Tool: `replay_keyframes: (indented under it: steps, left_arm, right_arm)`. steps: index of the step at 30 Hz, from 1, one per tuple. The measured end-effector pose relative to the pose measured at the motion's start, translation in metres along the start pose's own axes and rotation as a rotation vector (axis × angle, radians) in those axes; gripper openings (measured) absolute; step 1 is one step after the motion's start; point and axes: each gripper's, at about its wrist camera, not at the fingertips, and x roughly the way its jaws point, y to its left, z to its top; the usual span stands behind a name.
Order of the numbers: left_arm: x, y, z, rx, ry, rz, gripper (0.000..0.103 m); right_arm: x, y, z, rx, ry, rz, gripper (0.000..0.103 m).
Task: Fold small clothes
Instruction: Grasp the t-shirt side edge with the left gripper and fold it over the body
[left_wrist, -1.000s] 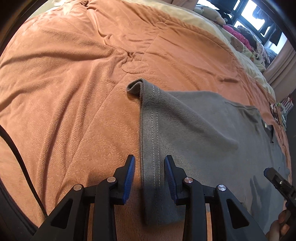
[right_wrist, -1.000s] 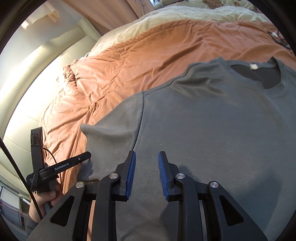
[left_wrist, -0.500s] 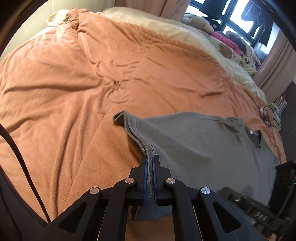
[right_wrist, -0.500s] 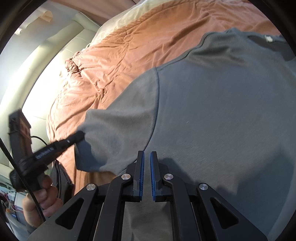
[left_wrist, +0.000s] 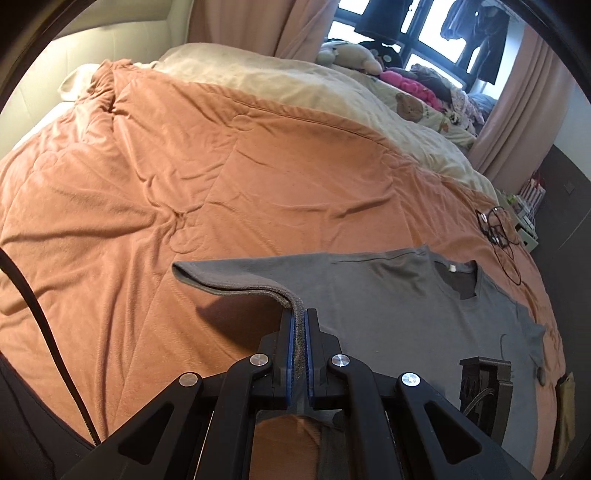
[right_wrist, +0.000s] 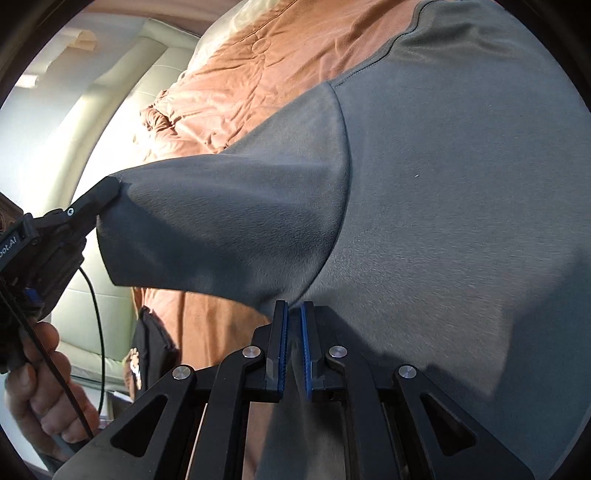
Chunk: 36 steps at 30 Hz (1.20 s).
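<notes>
The left gripper is pinching the grey T-shirt's sleeve hem, the right gripper is clamping the underarm; the body is lying rightward.

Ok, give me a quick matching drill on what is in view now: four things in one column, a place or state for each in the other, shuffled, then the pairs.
Things:
1. left tongs
2. right tongs
3. grey cotton T-shirt
4. tangled black cable

Places or states:
A. lies on the orange quilted bedspread, past the shirt's collar
B. shut on the hem of the sleeve, which is raised off the bed
C. spread on the bedspread, neckline away from the person
D. shut on the fabric near the underarm seam

Pairs: 1-B, 2-D, 3-C, 4-A
</notes>
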Motion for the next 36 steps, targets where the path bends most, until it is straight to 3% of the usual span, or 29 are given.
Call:
replay_keyframes:
  steps: [4, 7, 9, 11, 26, 31, 34, 35, 36]
  left_arm:
    - [-0.003, -0.018, 0.000, 0.017, 0.005, -0.021, 0.005]
    - [-0.007, -0.034, -0.002, 0.029, 0.008, -0.042, 0.005]
    - [-0.007, -0.044, -0.005, 0.041, 0.014, -0.054, 0.005]
    - [-0.006, -0.054, -0.009, 0.052, 0.024, -0.064, 0.005]
    - [0.027, -0.128, -0.046, 0.102, 0.118, -0.184, 0.005]
    - [0.042, -0.143, -0.057, 0.128, 0.191, -0.231, 0.006]
    - [0.038, -0.139, -0.060, 0.132, 0.197, -0.230, 0.025]
    - [0.035, -0.135, -0.060, 0.128, 0.184, -0.222, 0.041]
    - [0.031, -0.130, -0.060, 0.124, 0.168, -0.209, 0.049]
  right_arm:
    - [-0.024, -0.003, 0.004, -0.030, -0.034, -0.042, 0.009]
    - [-0.042, -0.010, 0.004, -0.010, -0.058, -0.059, 0.026]
    - [-0.056, -0.017, 0.005, -0.006, -0.083, -0.079, 0.043]
    - [-0.068, -0.024, 0.006, 0.008, -0.105, -0.099, 0.051]
    - [-0.161, -0.052, -0.009, 0.112, -0.207, -0.177, 0.053]
    - [-0.184, -0.060, -0.017, 0.134, -0.217, -0.185, 0.053]
    - [-0.183, -0.055, -0.018, 0.112, -0.216, -0.204, 0.053]
    - [-0.181, -0.053, -0.018, 0.105, -0.212, -0.206, 0.056]
    - [-0.179, -0.051, -0.017, 0.098, -0.210, -0.206, 0.067]
